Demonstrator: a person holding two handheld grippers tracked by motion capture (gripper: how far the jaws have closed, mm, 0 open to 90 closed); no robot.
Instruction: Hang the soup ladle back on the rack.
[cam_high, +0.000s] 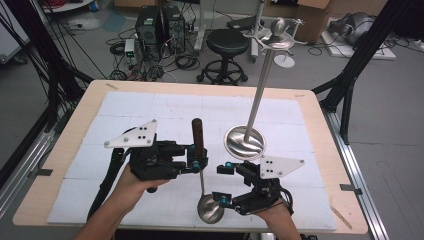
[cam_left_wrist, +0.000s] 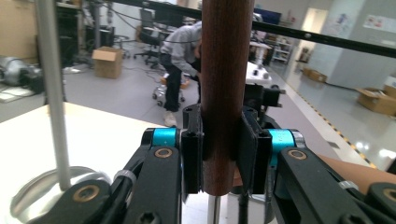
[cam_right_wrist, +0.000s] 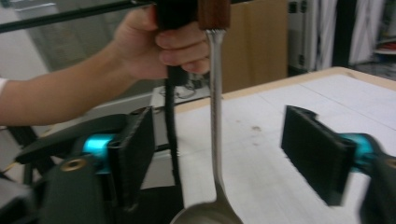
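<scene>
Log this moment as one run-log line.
left gripper: shut on ladle wooden handle, held upright | right gripper: open, jaws either side of the shaft, apart | utensil stand: behind

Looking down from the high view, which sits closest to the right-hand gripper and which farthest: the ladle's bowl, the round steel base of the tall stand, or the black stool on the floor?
1. Shiny steel ladle bowl: right beside the right gripper, at the table's near edge.
2. Round steel stand base: just beyond it, mid-table.
3. Black round stool: farthest, on the floor past the table's far edge.

Even, soft indoor light with faint shadows; the right gripper view is motion-blurred, the high view sharper.
</scene>
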